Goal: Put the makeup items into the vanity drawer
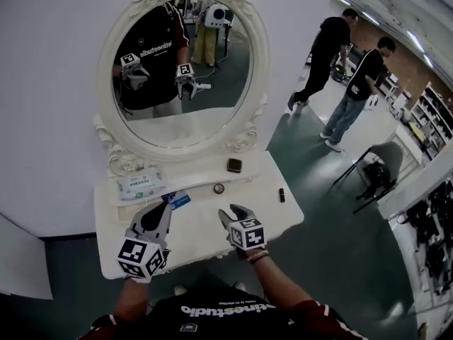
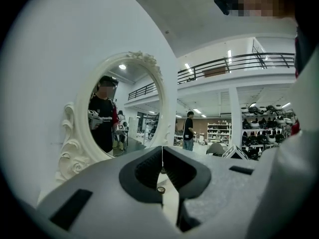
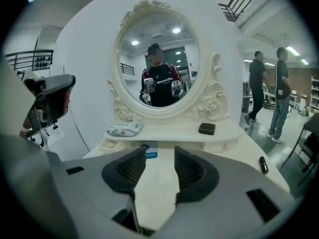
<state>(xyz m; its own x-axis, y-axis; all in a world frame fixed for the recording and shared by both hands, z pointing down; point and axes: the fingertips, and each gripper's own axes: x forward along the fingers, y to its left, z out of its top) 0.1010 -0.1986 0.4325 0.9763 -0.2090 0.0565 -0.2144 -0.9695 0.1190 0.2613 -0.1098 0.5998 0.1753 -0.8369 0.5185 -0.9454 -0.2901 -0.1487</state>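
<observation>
Two grippers hover low in the head view over the white vanity table point(image 1: 198, 236), the left gripper point(image 1: 163, 207) at lower left and the right gripper point(image 1: 233, 211) at lower centre. Mid-frame beyond them lie a pack of wipes point(image 1: 141, 184), a blue packet point(image 1: 177, 200), a small round pot point(image 1: 219, 188), a dark compact point(image 1: 234, 165) and a black tube point(image 1: 282, 195).

Left gripper view: the jaws meet at their tips with nothing between them, and the mirror point(image 2: 124, 108) is at left.

Right gripper view: the jaws stand apart and empty. The compact sits just above and right of them, and the tube is at far right.
</observation>
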